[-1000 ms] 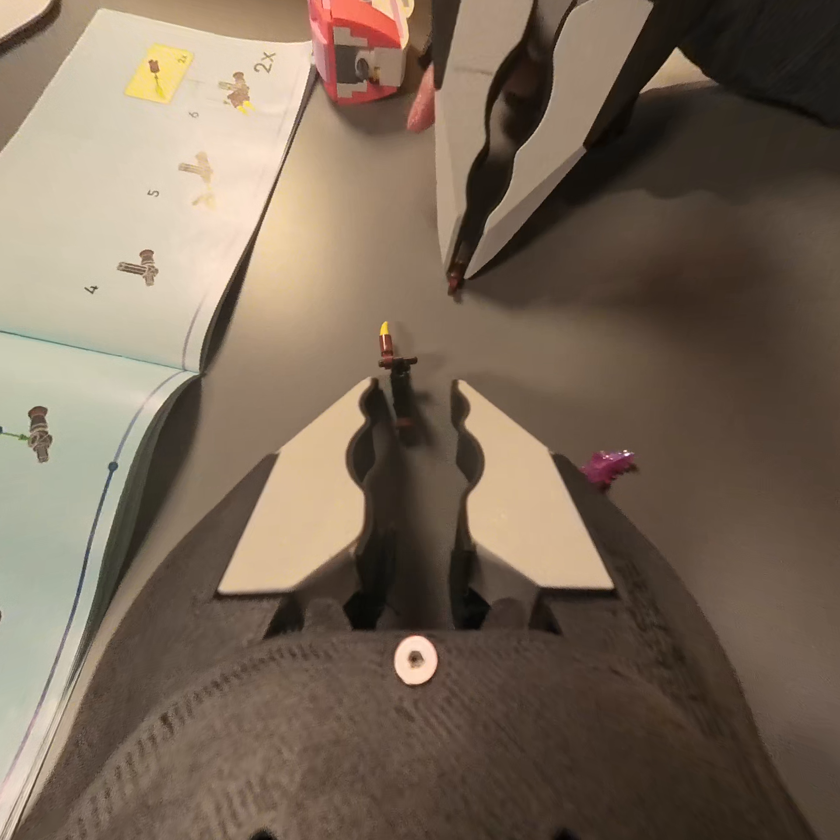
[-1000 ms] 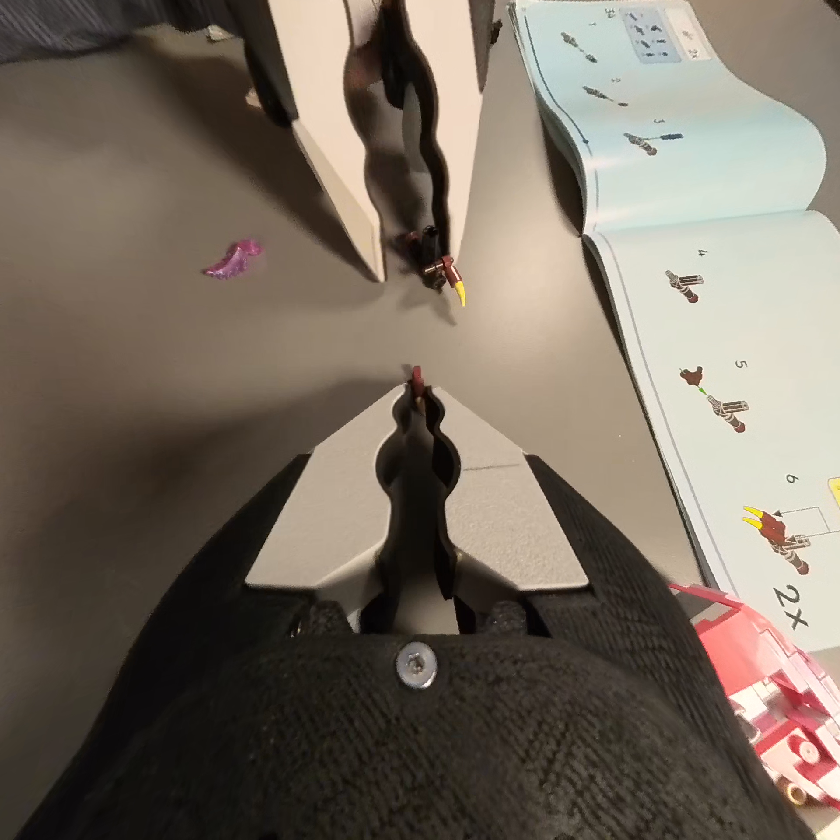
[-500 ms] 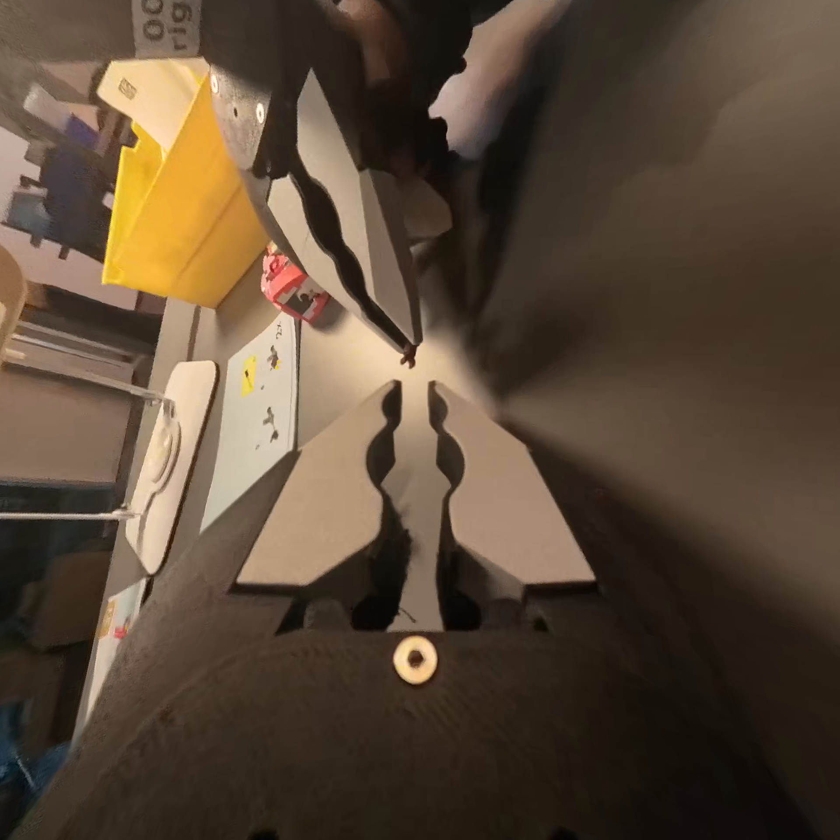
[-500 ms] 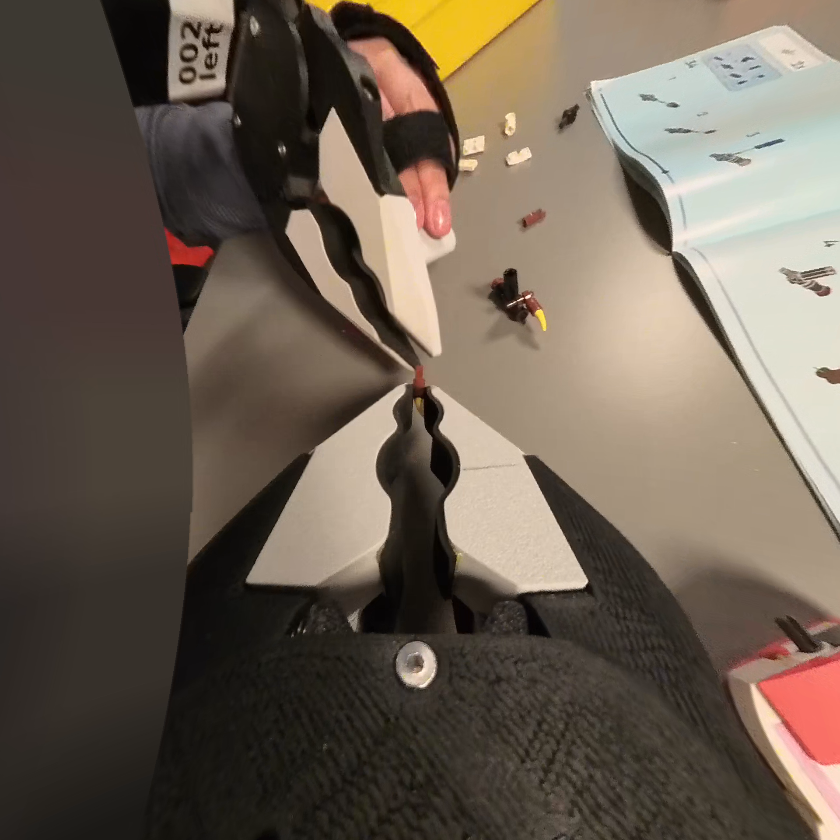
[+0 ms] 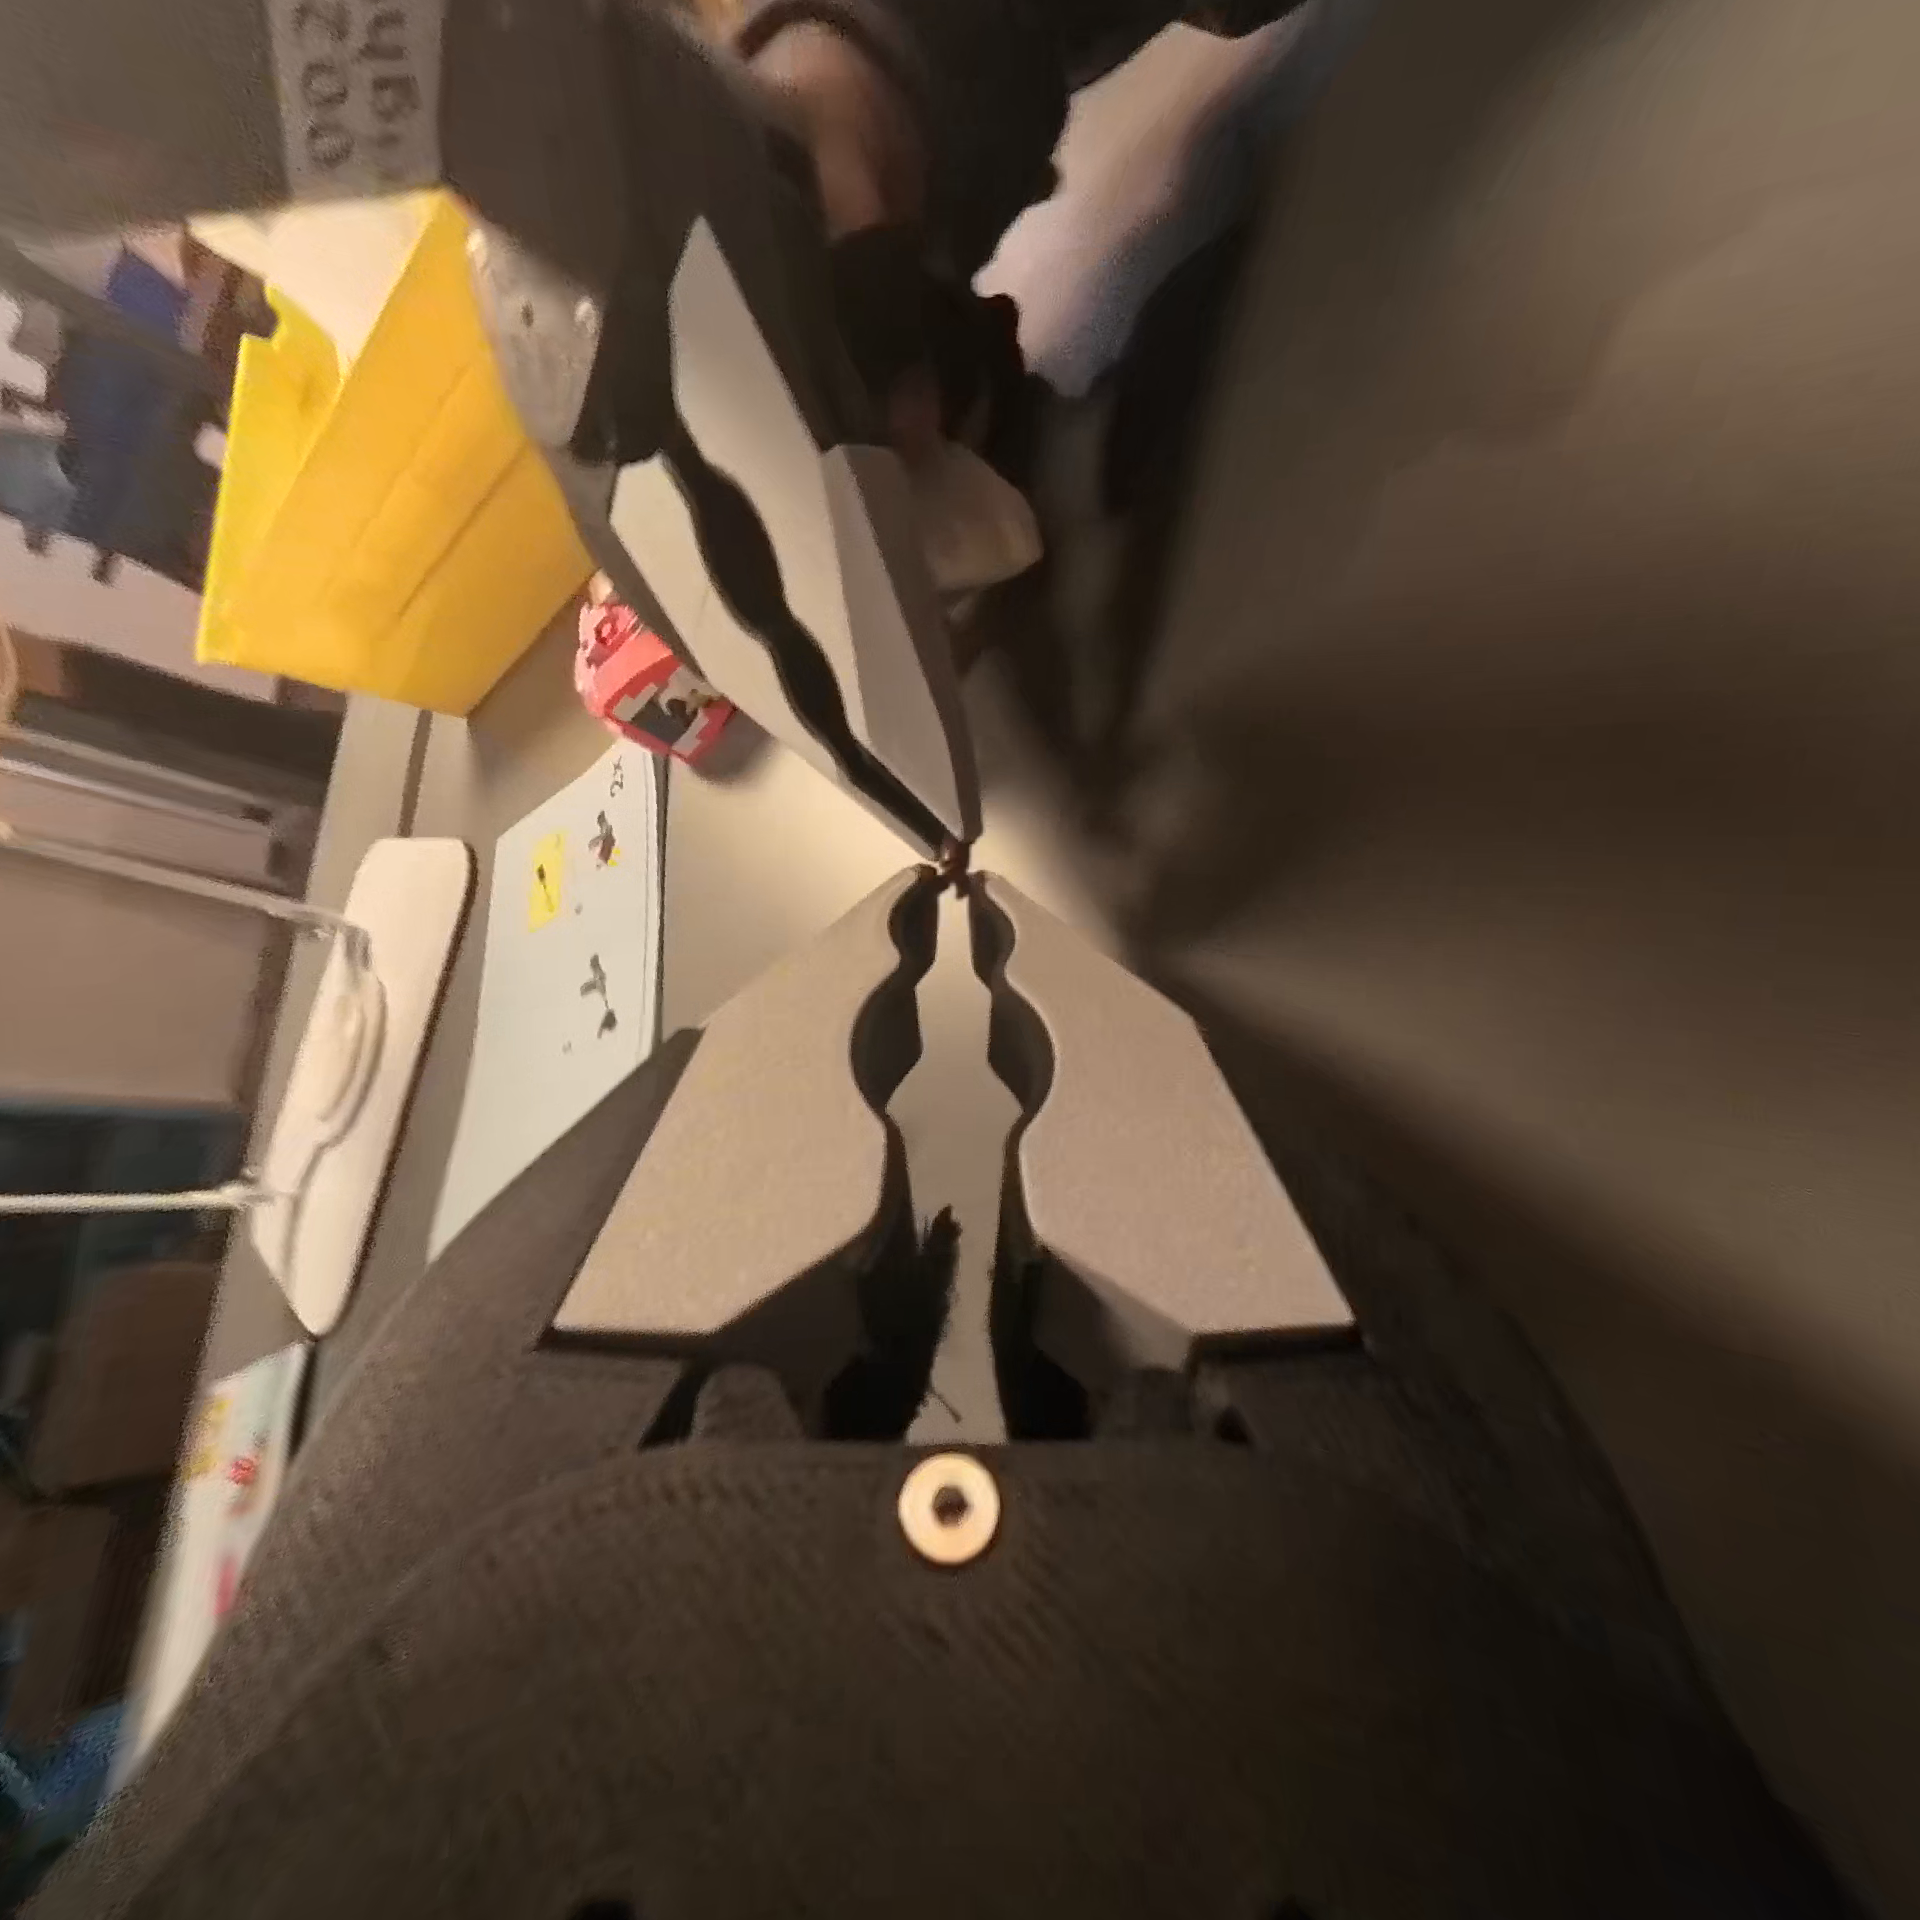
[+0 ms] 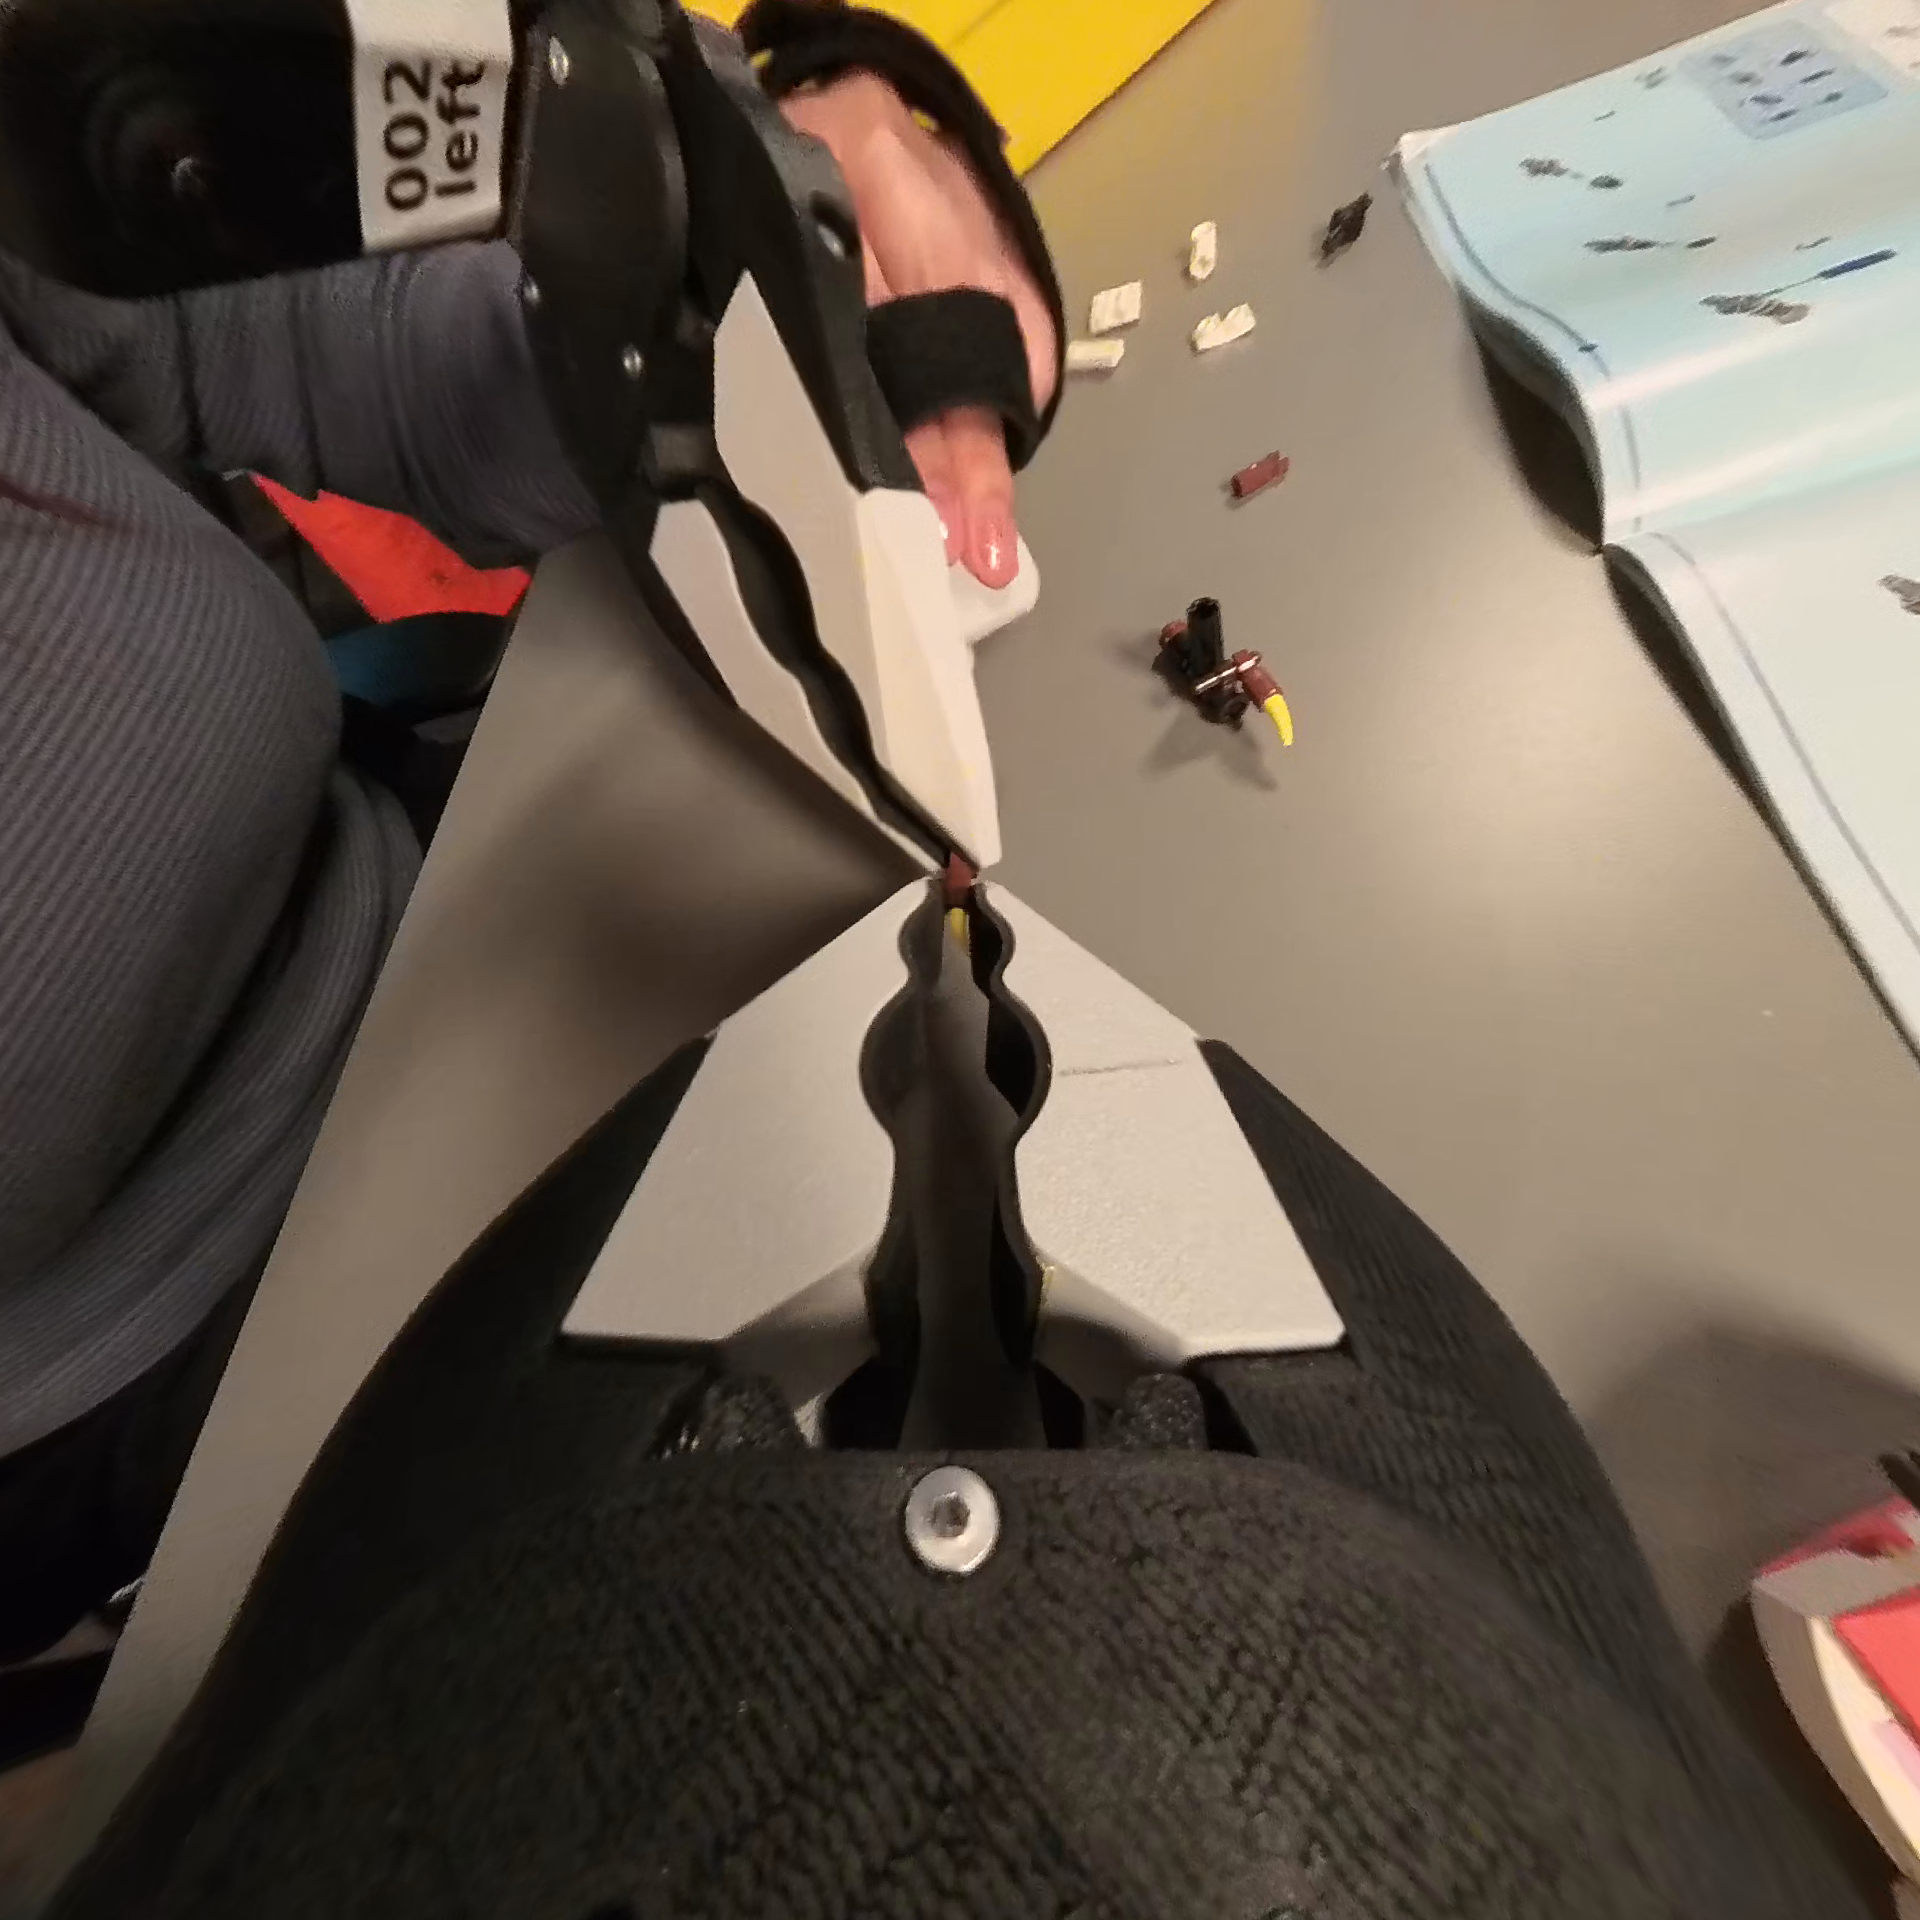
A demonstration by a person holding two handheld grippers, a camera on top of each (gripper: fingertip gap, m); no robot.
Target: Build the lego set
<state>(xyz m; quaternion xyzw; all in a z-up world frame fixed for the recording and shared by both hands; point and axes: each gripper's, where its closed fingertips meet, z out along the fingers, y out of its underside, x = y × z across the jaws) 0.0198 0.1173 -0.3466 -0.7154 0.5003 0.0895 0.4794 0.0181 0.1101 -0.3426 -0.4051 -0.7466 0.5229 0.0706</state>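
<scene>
My right gripper (image 6: 956, 891) is shut on a tiny reddish-brown brick piece (image 6: 956, 881) with a yellow claw (image 6: 954, 925) that shows just behind its tips. My left gripper (image 5: 943, 883) meets it tip to tip in the air above the grey table (image 6: 1403, 935). Its tips are closed on the free end of the same brown piece (image 5: 948, 862). In the left wrist view the right gripper (image 5: 951, 836) comes down from above. In the right wrist view the left gripper (image 6: 961, 857) comes in from the upper left. A dark brown assembly with a yellow claw (image 6: 1226, 675) lies on the table beyond.
An open light-blue instruction booklet (image 6: 1714, 343) lies at the right. Small white pieces (image 6: 1117, 307) and a brown piece (image 6: 1259, 476) lie near it. A pink-red brick model (image 5: 649, 696) and a yellow bin (image 5: 384, 499) stand at the far side. A person's hand (image 6: 956, 312) holds the left gripper.
Both grippers rose from the table and came together tip to tip. The left gripper left the brown assembly lying on the table, and its jaws closed onto the piece the right gripper holds.
</scene>
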